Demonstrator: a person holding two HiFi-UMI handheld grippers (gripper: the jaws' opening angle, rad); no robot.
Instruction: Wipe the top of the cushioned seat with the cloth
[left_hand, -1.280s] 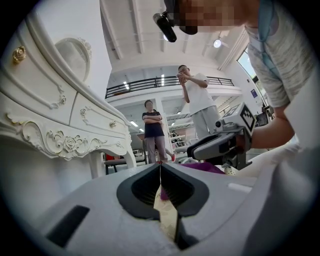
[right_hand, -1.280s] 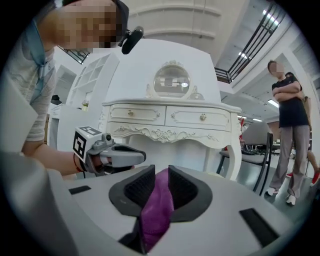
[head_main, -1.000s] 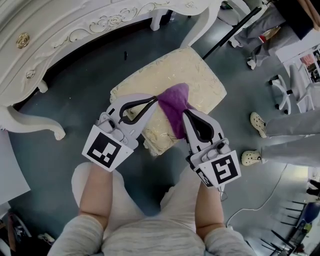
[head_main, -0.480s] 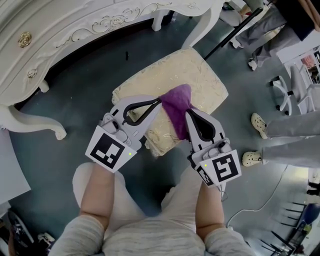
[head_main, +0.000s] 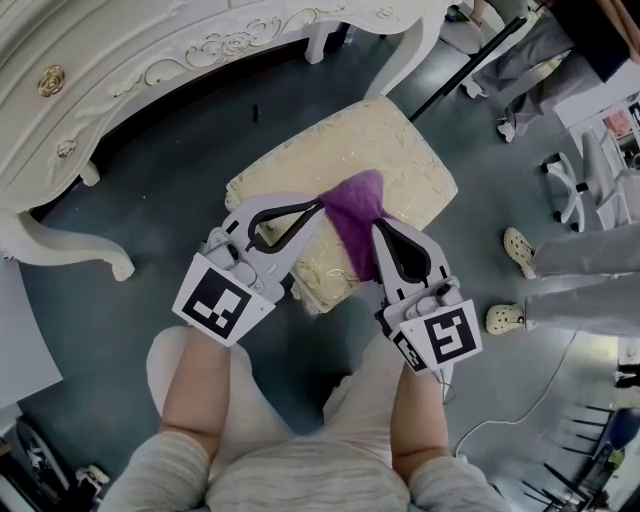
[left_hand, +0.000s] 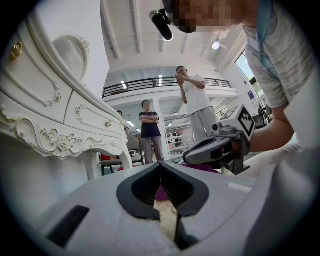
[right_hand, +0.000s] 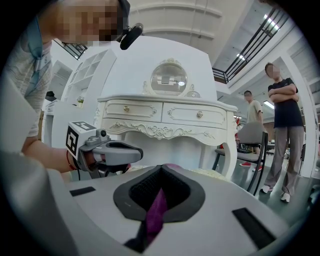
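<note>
The left claw (head_main: 322, 203) and the right claw (head_main: 376, 226) are each clenched on one end of the purple cloth (head_main: 352, 215), which spans between the two claw tips over the near half of the cream cushioned seat (head_main: 400, 150), near the white dressing table (head_main: 150, 60).

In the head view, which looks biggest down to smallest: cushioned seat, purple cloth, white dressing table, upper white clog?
white dressing table (cut off by the frame)
cushioned seat
purple cloth
upper white clog (farther from camera, so unsure)
</note>
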